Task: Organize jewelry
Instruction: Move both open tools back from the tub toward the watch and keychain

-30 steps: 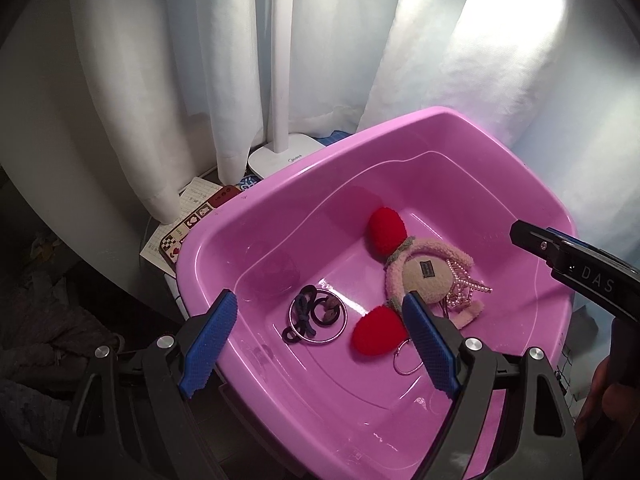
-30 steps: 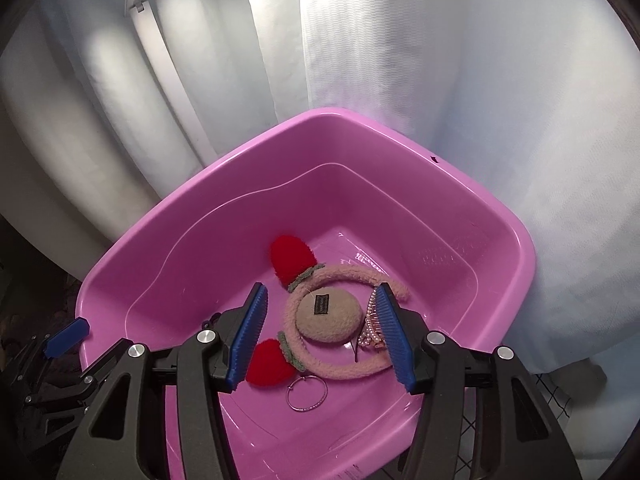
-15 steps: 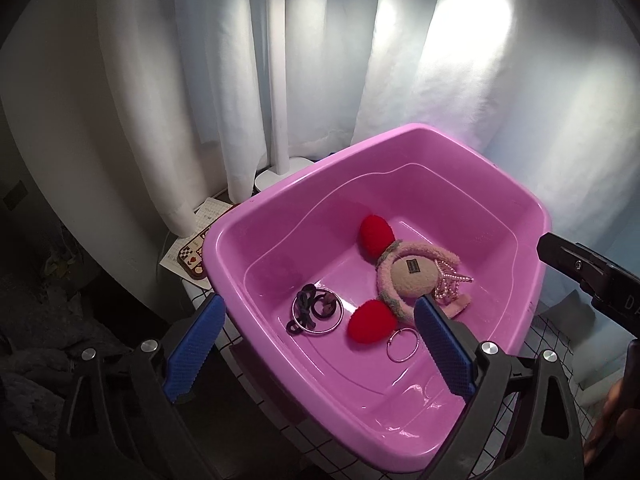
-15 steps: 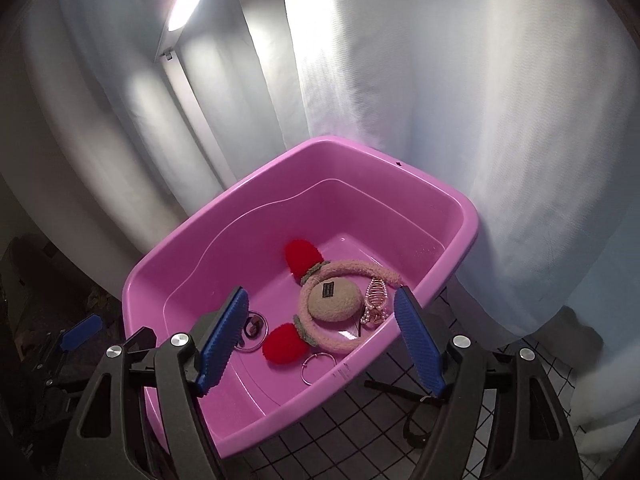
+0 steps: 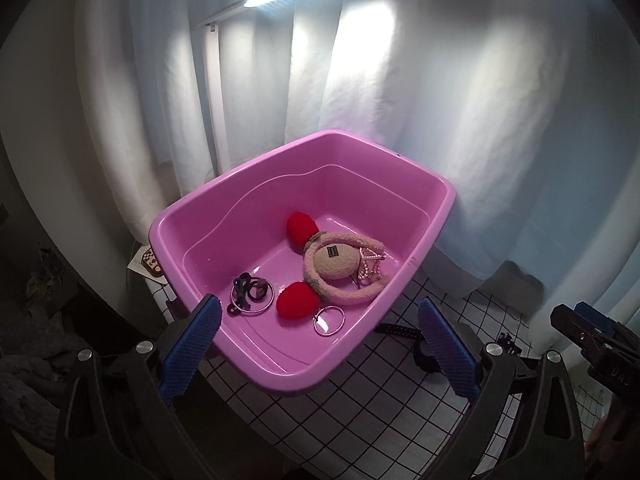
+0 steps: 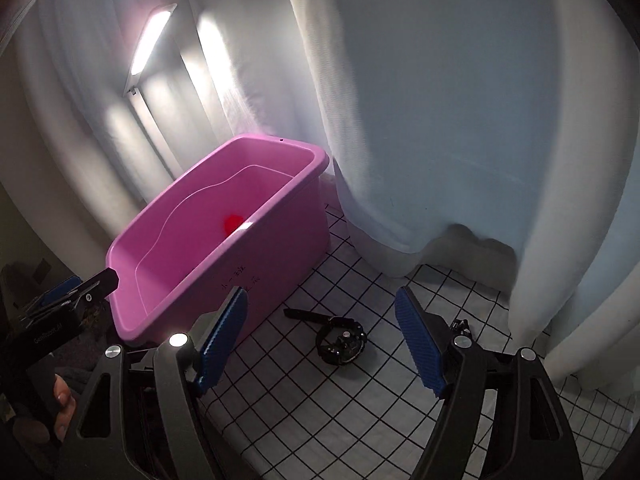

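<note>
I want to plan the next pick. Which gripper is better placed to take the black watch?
Right. The right gripper frames the black watch between open jaws; the left gripper faces the pink tub.

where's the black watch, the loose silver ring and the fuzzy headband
black watch (image 6: 341,341): right wrist view, on its round case, lying on the checked cloth.
silver ring (image 5: 329,321): left wrist view, on its lower rim.
fuzzy headband (image 5: 362,296): left wrist view, on its pink band, inside the tub.

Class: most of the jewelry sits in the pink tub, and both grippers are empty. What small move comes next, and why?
Probably lower the open right gripper over the black watch: it lies on the checked cloth outside the pink tub, directly between the fingers.
</note>
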